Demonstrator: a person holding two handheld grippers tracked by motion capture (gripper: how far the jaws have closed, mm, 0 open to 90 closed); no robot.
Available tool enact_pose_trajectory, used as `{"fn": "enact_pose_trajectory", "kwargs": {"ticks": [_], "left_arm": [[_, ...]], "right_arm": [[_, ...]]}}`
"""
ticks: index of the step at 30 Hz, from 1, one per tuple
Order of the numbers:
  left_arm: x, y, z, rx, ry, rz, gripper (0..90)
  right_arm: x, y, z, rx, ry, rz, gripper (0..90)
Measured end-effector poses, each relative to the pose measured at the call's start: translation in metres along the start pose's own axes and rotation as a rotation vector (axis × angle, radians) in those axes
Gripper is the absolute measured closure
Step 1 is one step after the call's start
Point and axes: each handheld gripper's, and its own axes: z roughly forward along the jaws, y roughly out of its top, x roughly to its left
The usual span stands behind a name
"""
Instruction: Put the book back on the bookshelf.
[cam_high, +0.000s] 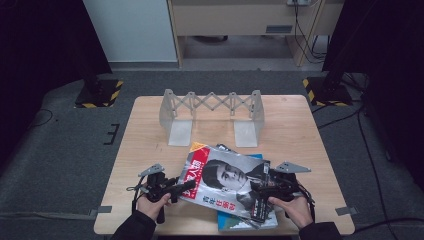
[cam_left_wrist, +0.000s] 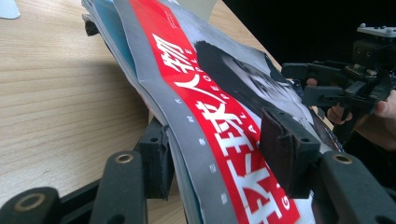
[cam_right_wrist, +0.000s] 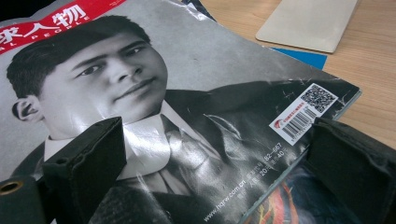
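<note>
While the magazine (cam_high: 225, 182) is clamped at its edges by the left tool (cam_high: 186, 186) and right tool (cam_high: 263, 186), a blue book (cam_high: 239, 222) is largely hidden beneath it. A folding rack (cam_high: 212, 112) is seen well apart on the surface (cam_high: 300, 135).

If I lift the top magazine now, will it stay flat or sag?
Probably sag: the magazine is thin and already bows between the left tool and the right tool. Its glossy cover may slip, though both tools straddle its edges. It looks light.

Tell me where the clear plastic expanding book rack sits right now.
In the high view, the clear plastic expanding book rack stands at the far middle of the wooden table, just beyond the red-and-grey magazine.
</note>
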Motion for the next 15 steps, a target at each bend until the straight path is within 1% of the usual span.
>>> {"fn": "enact_pose_trajectory", "kwargs": {"ticks": [4, 5, 6, 8, 9, 10, 11, 12, 13, 14, 15], "left_arm": [[0.004, 0.002, 0.001, -0.009, -0.037, -0.048, 51.1], [0.004, 0.002, 0.001, -0.011, -0.041, -0.049, 52.0], [0.004, 0.002, 0.002, -0.011, -0.051, -0.046, 52.5], [0.001, 0.003, 0.002, -0.013, -0.074, -0.016, 52.6], [-0.001, 0.004, 0.003, -0.005, -0.098, -0.001, 53.7], [-0.004, 0.004, 0.005, 0.003, -0.12, 0.004, 54.5], [-0.007, 0.004, 0.007, 0.015, -0.129, 0.011, 54.3], [-0.011, 0.004, 0.012, 0.031, -0.123, 0.013, 53.2], [-0.011, 0.004, 0.012, 0.031, -0.123, 0.013, 53.6], [-0.01, 0.004, 0.012, 0.032, -0.123, -0.019, 53.6], [-0.009, 0.005, 0.011, 0.032, -0.123, -0.052, 57.2]], "right_arm": [[0.0, 0.0, 0.0, 0.001, 0.001, -0.002, 4.7], [0.0, 0.0, 0.0, 0.0, 0.002, -0.001, 4.5], [-0.001, 0.0, 0.0, -0.001, 0.0, -0.001, 3.8], [-0.001, 0.0, 0.0, -0.003, -0.002, 0.003, 3.5], [-0.002, 0.0, 0.0, -0.008, -0.002, 0.015, 3.5], [-0.003, 0.0, 0.0, -0.007, 0.002, 0.023, 3.5], [-0.003, 0.0, 0.0, -0.009, 0.003, 0.022, 3.5], [-0.003, 0.0, 0.0, -0.007, 0.003, 0.022, 3.4], [-0.003, 0.0, 0.0, -0.007, 0.003, 0.022, 3.4], [-0.002, 0.0, 0.0, -0.007, -0.004, 0.022, 3.3], [-0.003, 0.0, 0.0, -0.008, -0.001, 0.02, 3.4]]}}
